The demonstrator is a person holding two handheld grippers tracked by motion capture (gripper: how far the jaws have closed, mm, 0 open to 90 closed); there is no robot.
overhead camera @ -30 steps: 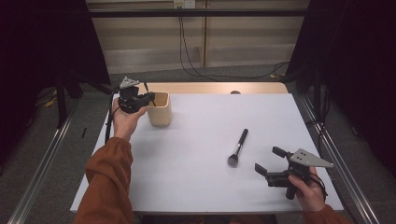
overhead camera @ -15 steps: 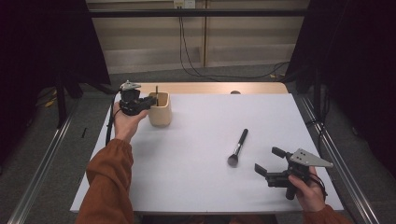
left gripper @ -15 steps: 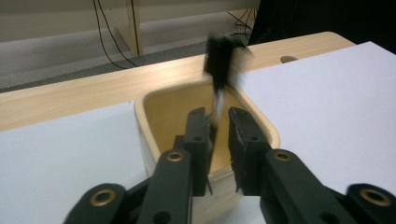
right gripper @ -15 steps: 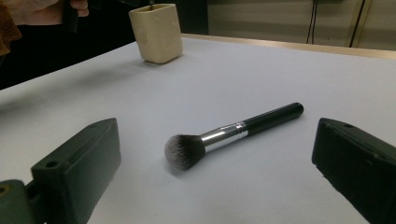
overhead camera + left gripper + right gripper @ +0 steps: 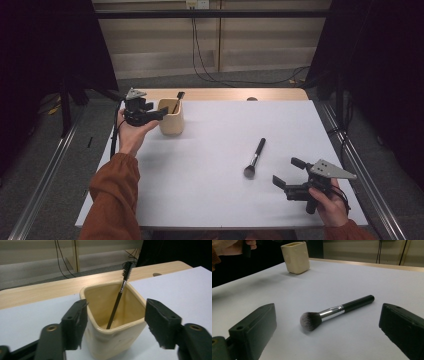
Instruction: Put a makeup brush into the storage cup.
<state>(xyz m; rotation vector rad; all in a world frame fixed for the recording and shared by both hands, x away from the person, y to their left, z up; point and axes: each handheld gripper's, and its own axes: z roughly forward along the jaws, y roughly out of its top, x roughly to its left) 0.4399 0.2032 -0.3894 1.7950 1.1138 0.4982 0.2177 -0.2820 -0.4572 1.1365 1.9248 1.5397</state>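
Note:
A cream square cup (image 5: pixel 171 117) stands at the table's far left, with a thin black spoolie brush (image 5: pixel 178 99) leaning inside it. My left gripper (image 5: pixel 162 114) is held just left of the cup, open. In the left gripper view its jaws flank the cup (image 5: pixel 115 322) without touching it, and the thin brush (image 5: pixel 120 295) rests against the far rim. A black powder brush (image 5: pixel 255 157) with a silver ferrule lies flat right of the table's middle. My right gripper (image 5: pixel 287 171) is open near the front right, apart from that brush (image 5: pixel 337 311), which lies ahead between its jaws.
The white table top (image 5: pixel 210 190) has a wooden strip (image 5: pixel 225 94) along its far edge. Cables (image 5: pixel 200 60) hang on the wall behind. The cup (image 5: pixel 295 257) and the other hand (image 5: pixel 234 246) appear far off in the right gripper view.
The thin brush, held up by the left gripper a second ago, now stands in the cup. The left gripper has dropped slightly beside the cup. The right gripper has stayed still.

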